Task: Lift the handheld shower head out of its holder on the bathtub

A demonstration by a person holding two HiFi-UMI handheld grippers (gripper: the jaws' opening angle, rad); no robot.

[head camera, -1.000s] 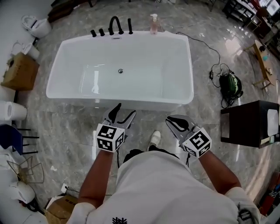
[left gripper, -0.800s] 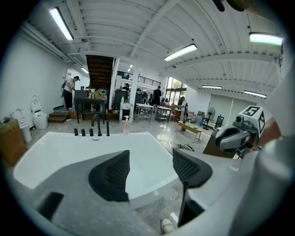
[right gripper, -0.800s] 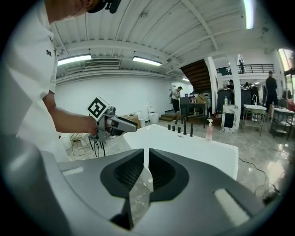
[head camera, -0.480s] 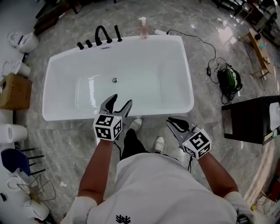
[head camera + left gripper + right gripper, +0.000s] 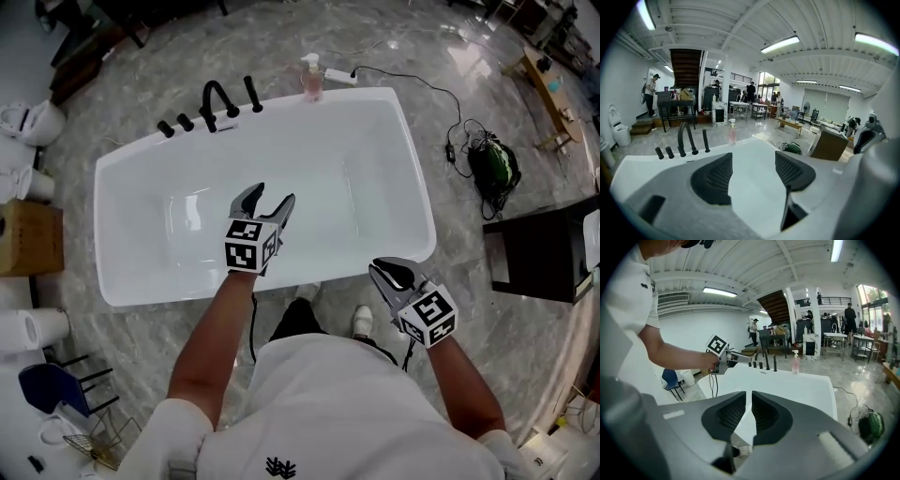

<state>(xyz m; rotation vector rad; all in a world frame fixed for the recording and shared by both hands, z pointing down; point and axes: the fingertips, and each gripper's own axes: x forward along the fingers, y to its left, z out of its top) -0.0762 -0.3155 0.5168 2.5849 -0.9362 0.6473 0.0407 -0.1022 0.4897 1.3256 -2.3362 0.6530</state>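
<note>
2 hand-held grippers, both empty. The left hand-held gripper (image 5: 271, 196) hangs over the bathtub (image 5: 419, 202) basin, jaws released and wide apart. The right hand-held gripper (image 5: 386, 270) sits outside the near rim, jaws clenched to a thin slit on nothing. The handheld shower head (image 5: 252, 94) stands upright in its holder on the far rim, well ahead of the left one, beside the black spout (image 5: 217, 97).

- A grey marble-patterned floor (image 5: 141, 328) carries a white rectangular bathtub (image 5: 384, 159), a brown cardboard box (image 5: 28, 234) and a black square cabinet (image 5: 539, 253).
- Black tap fittings (image 5: 217, 101) and a pink pump bottle (image 5: 311, 80) stand on the tub's far rim.
</note>
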